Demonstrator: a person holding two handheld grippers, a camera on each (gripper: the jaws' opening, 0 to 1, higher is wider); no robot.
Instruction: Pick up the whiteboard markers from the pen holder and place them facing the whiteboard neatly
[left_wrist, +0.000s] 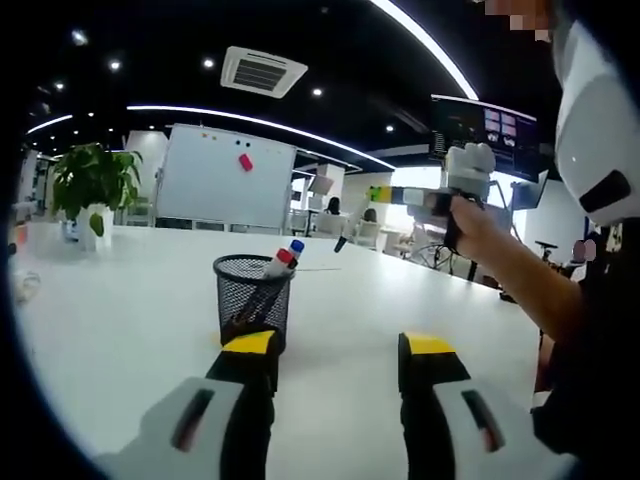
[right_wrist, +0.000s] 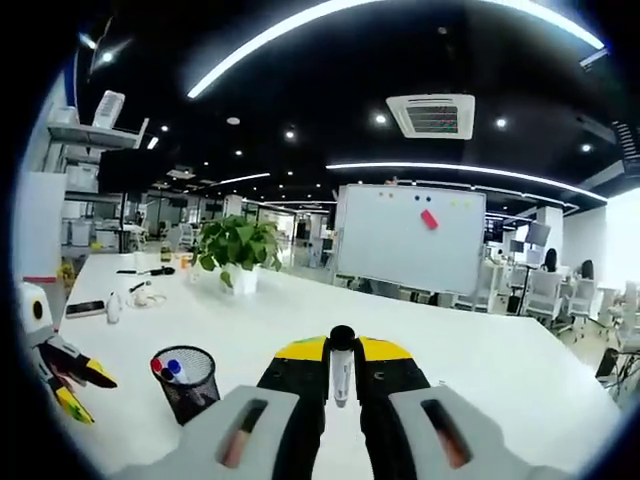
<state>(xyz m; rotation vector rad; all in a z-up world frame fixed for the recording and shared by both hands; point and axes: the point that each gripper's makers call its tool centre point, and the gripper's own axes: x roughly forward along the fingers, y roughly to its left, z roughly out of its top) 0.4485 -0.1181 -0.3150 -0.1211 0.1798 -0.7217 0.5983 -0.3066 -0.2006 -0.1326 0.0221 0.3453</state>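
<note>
A black mesh pen holder (left_wrist: 252, 297) (right_wrist: 188, 386) stands on the white table (left_wrist: 130, 320). A red-capped marker (left_wrist: 285, 257) (right_wrist: 157, 366) and a blue-capped marker (left_wrist: 296, 246) (right_wrist: 175, 368) stick out of it. My left gripper (left_wrist: 340, 360) (right_wrist: 85, 392) is open and empty, just short of the holder, with its left jaw close to the mesh. My right gripper (right_wrist: 342, 352) (left_wrist: 392, 195) is raised above the table and shut on a white marker with a black cap (right_wrist: 342, 370), pointing toward the whiteboard (right_wrist: 410, 240) (left_wrist: 225, 176) beyond the table's far side.
A potted plant (left_wrist: 92, 185) (right_wrist: 235, 252) stands near the table's far edge. Small items, among them a phone (right_wrist: 85, 309), lie at the far left. A person's hand (left_wrist: 478, 222) and body are to the right. Office chairs (right_wrist: 545, 290) stand beyond the table.
</note>
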